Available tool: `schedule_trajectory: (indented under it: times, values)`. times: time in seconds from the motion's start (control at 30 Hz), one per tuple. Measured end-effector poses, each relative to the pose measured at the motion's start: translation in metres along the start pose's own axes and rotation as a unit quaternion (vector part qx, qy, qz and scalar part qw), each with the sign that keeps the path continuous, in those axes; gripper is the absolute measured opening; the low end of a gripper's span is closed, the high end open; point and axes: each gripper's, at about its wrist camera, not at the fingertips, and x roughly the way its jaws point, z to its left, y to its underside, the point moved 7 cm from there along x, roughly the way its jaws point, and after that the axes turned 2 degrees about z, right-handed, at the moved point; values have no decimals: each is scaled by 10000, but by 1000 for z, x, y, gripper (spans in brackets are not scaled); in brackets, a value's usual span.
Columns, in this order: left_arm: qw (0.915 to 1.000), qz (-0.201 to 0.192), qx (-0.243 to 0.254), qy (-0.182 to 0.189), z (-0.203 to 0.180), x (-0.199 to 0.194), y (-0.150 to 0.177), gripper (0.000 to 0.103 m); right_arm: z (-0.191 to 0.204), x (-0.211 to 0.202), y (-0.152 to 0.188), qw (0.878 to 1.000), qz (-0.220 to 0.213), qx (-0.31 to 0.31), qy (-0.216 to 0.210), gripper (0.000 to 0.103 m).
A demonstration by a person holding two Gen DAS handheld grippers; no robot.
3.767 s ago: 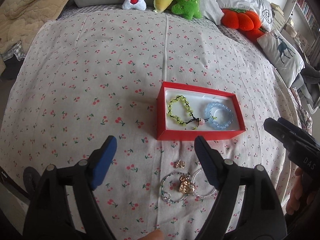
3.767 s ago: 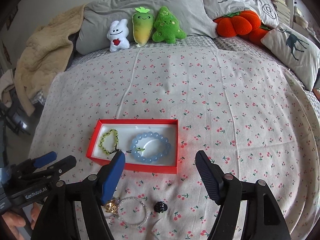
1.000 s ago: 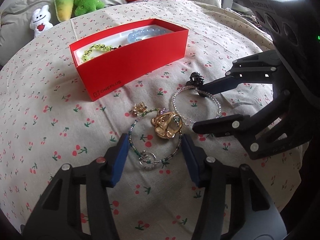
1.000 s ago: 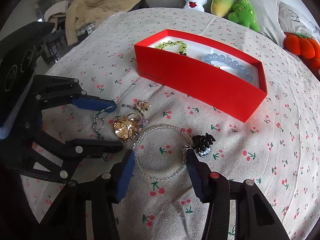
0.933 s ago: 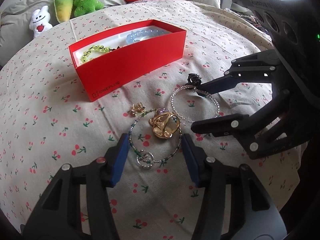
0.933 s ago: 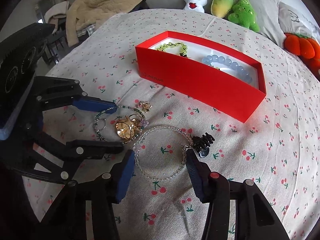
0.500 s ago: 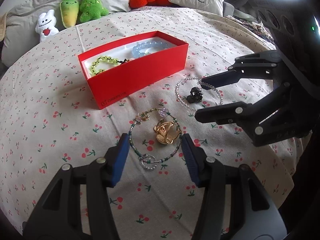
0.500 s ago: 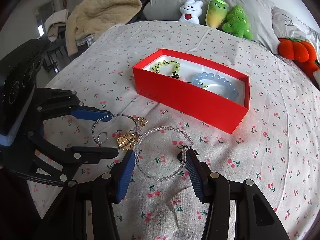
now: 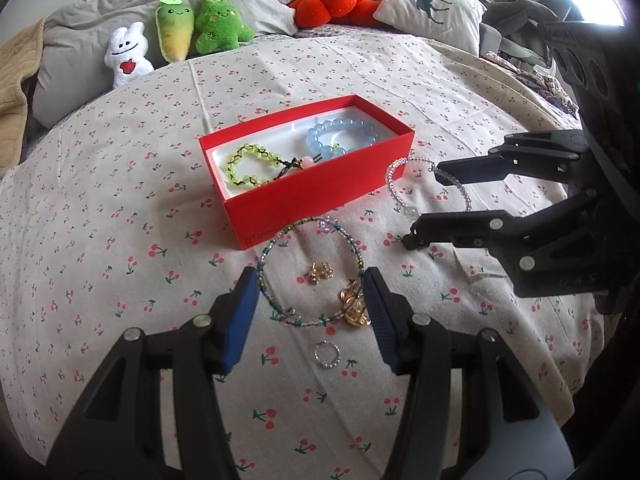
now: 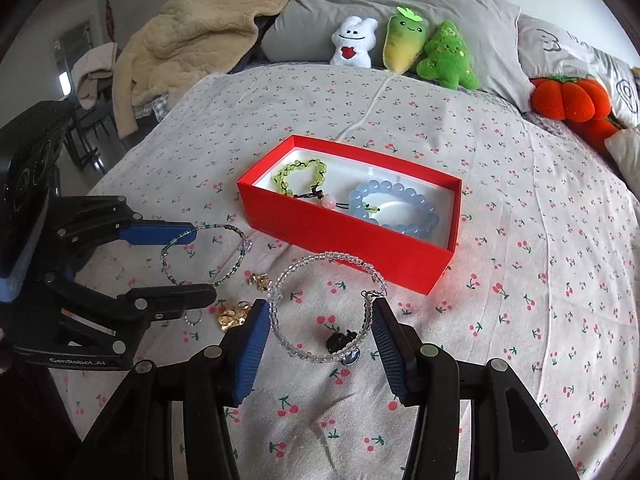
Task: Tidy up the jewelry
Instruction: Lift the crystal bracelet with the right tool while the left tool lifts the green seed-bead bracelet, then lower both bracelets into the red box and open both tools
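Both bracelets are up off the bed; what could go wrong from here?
1. The green bracelet and clear bracelet are each pinched only across a thin hoop by the left gripper and right gripper; either may spring out.
2. The red box already holds two bracelets, so new ones may tangle.

left claw [image 9: 310, 304]: half-spread, gripping a ring-shaped thing, tilted down | right claw [image 10: 318, 330]: the same

The box [image 10: 348, 236] sits mid-bed [image 10: 540, 280] with two bracelets [image 10: 394, 208] inside. Before it lie a bead hoop [image 10: 328, 304] over a clip [image 10: 340, 340], and to its left another hoop [image 10: 204, 252], charms [image 10: 234, 316] and a ring [image 9: 327, 354]. Plush toys [image 10: 404, 46] line up behind the box.
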Motion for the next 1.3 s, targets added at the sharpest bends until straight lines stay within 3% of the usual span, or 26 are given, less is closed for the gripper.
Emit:
schedule_trajectory:
  times: [0.57, 1.3]
  values:
    - [9965, -77, -609, -570, 16, 15, -35, 55, -29, -8, -28, 9984, -189, 467, 269, 53]
    - [9934, -93, -872, -737, 34, 54, -76, 56, -57, 14, -52, 9957, -101, 886, 267, 53]
